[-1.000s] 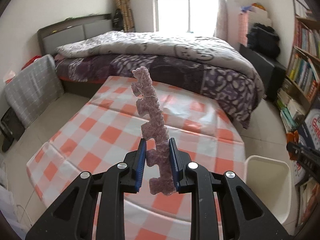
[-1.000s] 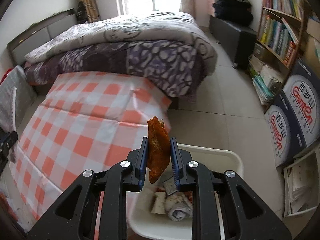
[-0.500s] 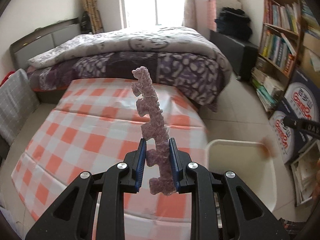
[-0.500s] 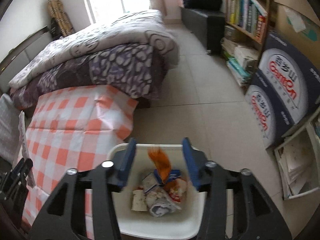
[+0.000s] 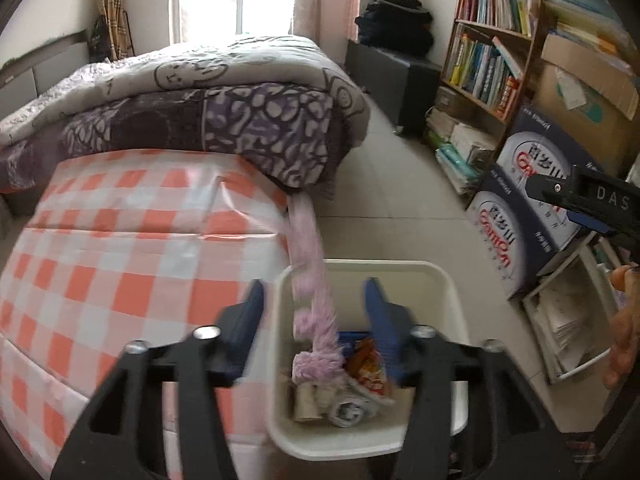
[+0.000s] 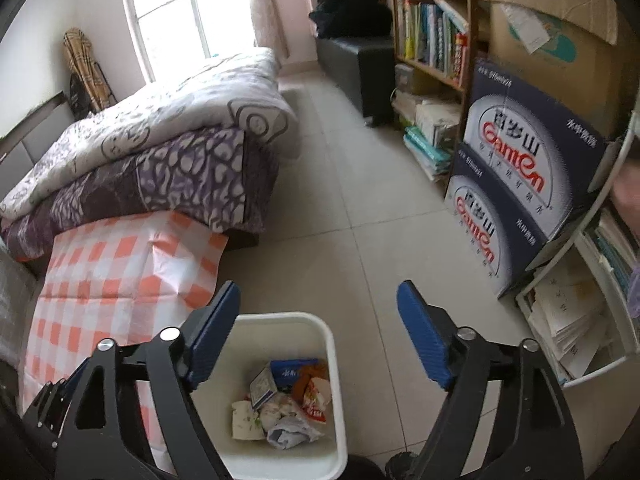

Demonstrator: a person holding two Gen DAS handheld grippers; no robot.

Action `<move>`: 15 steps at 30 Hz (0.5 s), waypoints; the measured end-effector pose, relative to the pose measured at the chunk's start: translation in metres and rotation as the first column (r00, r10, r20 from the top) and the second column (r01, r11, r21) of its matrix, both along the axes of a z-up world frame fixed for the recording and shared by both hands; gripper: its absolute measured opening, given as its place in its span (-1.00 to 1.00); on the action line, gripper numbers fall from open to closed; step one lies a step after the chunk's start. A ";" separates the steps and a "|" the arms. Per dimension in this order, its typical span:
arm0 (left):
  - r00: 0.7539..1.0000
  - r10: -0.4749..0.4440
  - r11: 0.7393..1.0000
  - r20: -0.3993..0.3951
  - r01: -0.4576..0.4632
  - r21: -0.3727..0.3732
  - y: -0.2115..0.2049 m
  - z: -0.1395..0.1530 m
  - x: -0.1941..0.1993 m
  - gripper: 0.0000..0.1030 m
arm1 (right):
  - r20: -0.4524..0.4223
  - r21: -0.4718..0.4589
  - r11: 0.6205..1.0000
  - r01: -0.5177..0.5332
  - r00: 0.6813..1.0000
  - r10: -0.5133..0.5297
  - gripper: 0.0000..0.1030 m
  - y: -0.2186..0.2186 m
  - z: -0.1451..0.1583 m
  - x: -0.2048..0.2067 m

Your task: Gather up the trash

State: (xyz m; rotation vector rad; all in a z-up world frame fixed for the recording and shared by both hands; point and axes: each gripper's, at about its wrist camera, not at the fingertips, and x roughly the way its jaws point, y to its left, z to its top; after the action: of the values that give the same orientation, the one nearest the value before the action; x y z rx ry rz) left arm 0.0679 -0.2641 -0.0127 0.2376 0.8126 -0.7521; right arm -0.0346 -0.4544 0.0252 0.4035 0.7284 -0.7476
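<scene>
A white bin (image 5: 448, 292) stands on the floor beside the checked table, with several wrappers and wads in it; it also shows in the right wrist view (image 6: 332, 360). My left gripper (image 5: 314, 320) is open right above the bin. A long pink foam strip (image 5: 310, 280) is blurred between its jaws, loose, its lower end in the bin. My right gripper (image 6: 320, 334) is open and empty above the bin's right side. It shows at the right edge of the left wrist view (image 5: 580, 204).
A low table with an orange checked cloth (image 5: 120, 264) is left of the bin. A bed (image 5: 192, 112) stands behind it. Blue cartons (image 6: 520, 184) and a bookshelf (image 5: 492, 48) line the right wall. Tiled floor (image 6: 360, 208) lies between.
My left gripper swung right over the bin and opened, letting go of the pink strip, which is dropping. My right gripper opened wider and its orange wrapper now lies in the bin.
</scene>
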 end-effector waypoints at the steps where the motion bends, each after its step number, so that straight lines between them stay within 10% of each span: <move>1: 1.000 0.002 1.000 0.000 -0.002 -0.001 0.000 0.002 -0.002 0.06 | 0.009 -0.019 1.000 0.006 1.000 -0.005 0.63 0.002 0.004 -0.002; 8: 0.985 0.124 0.991 0.122 -0.129 0.042 0.035 0.021 -0.015 0.41 | 0.107 -0.106 0.994 0.010 0.994 0.001 0.86 0.033 0.032 -0.007; 15: 0.896 0.350 0.934 0.272 -0.357 -0.027 0.119 0.053 -0.027 0.86 | 0.139 -0.111 0.988 -0.110 0.982 0.125 0.86 0.107 0.033 0.008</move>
State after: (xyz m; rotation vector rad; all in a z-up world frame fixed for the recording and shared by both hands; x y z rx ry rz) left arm 0.0408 -0.1448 0.0398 0.2013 0.5791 -0.3547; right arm -0.0270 -0.3472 0.0580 0.3150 0.5683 -0.6341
